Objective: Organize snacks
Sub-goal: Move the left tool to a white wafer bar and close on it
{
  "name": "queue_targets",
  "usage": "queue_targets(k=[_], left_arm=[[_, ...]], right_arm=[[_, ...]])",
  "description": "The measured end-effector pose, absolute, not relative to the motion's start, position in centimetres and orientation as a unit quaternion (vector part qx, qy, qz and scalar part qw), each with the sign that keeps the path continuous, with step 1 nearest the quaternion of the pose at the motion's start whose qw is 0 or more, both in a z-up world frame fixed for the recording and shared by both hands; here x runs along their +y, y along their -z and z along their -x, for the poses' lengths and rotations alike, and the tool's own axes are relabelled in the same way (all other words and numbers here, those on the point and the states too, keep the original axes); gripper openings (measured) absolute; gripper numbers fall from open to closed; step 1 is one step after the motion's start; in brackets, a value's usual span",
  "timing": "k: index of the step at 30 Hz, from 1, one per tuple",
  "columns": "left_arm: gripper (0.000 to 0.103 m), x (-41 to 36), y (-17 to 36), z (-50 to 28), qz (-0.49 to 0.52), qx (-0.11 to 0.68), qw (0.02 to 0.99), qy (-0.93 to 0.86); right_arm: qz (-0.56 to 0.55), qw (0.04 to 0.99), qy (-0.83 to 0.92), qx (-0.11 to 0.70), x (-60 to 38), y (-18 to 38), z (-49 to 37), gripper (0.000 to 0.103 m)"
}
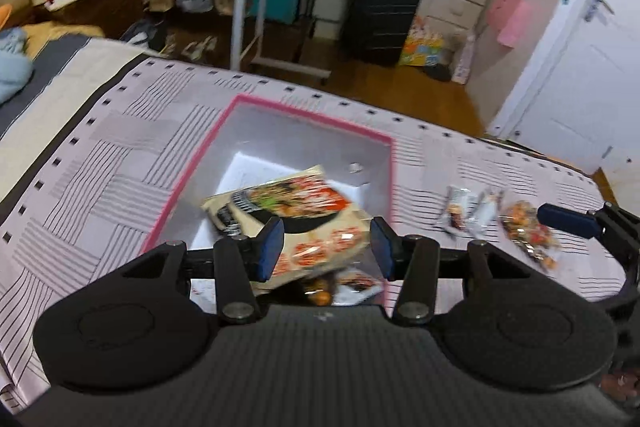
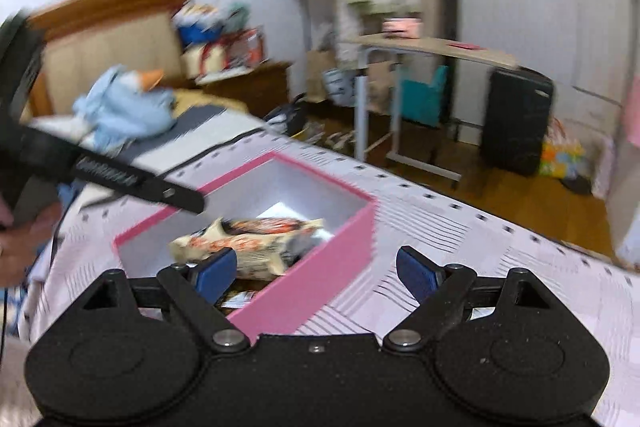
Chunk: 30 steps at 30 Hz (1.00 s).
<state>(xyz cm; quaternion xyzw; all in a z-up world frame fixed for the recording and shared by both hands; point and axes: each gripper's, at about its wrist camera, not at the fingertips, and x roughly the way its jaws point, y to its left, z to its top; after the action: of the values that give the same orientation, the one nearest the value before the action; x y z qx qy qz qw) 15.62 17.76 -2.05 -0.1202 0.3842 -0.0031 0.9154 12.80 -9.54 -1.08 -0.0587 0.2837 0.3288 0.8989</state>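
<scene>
Lying inside the pink box (image 1: 188,183), the large snack packet (image 1: 288,203) shows a cream wrapper printed with a dark bowl of red and green food and a row of orange-red roundels along its lower edge; it rests tilted on smaller wrappers at the box's near end; in the right wrist view the same packet (image 2: 248,243) looks crumpled and puffy, its ends crimped. The box has pink outer walls, a pink rim and pale grey inner walls, and it sits open on the bed (image 1: 100,163), whose cover is pale lilac with blocks of dark stripes. The left gripper (image 1: 327,245) hovers above the packet with its blue-padded fingers (image 1: 269,247) apart, the wrapper seen between them but not pressed by either pad; the right gripper (image 2: 316,269) hangs over the box's near corner with its fingers spread wide and nothing between them. Beside the box, to its right on the bed, lie two small silver-wrapped snacks (image 1: 464,211) and a clear bag of orange-brown pieces (image 1: 528,231), close together; motion blur softens their print.
</scene>
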Motion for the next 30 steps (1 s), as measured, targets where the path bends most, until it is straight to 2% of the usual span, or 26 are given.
queue_targets(k=[11,20,24,25,26,27,30], left_arm=[[0.045,9.7,1.6,-17.0,0.104,0.379,0.917,0.074],[0.043,2.9,5.2,-21.4,0.087,0.388,0.911,0.105],[0.043,0.4,7.8,-24.4,0.078,0.391,0.912,0.094],[0.043,0.0,8.5,-25.3,0.078,0.393,0.911,0.093],[0.043,-0.4,9.2,-26.1,0.083,0.399,0.909,0.092],[0.043,-0.7,10.1,-27.2,0.092,0.409,0.904,0.09],[0.037,-1.6,12.2,-29.4,0.101,0.432,0.892,0.085]], right_arm=[[-0.028,0.919,-0.251,0.303,-18.2,4.4,-14.6,0.088],[-0.033,0.915,-0.238,0.325,-20.4,9.9,-18.5,0.071],[-0.034,0.913,-0.241,0.328,-20.5,12.6,-20.3,0.069],[-0.033,0.911,-0.244,0.33,-20.4,13.3,-20.9,0.062],[-0.032,0.908,-0.25,0.335,-20.5,13.9,-21.4,0.048],[-0.03,0.904,-0.252,0.344,-20.3,14.4,-21.9,0.043],[-0.038,0.898,-0.254,0.358,-20.0,16.2,-23.6,0.043]])
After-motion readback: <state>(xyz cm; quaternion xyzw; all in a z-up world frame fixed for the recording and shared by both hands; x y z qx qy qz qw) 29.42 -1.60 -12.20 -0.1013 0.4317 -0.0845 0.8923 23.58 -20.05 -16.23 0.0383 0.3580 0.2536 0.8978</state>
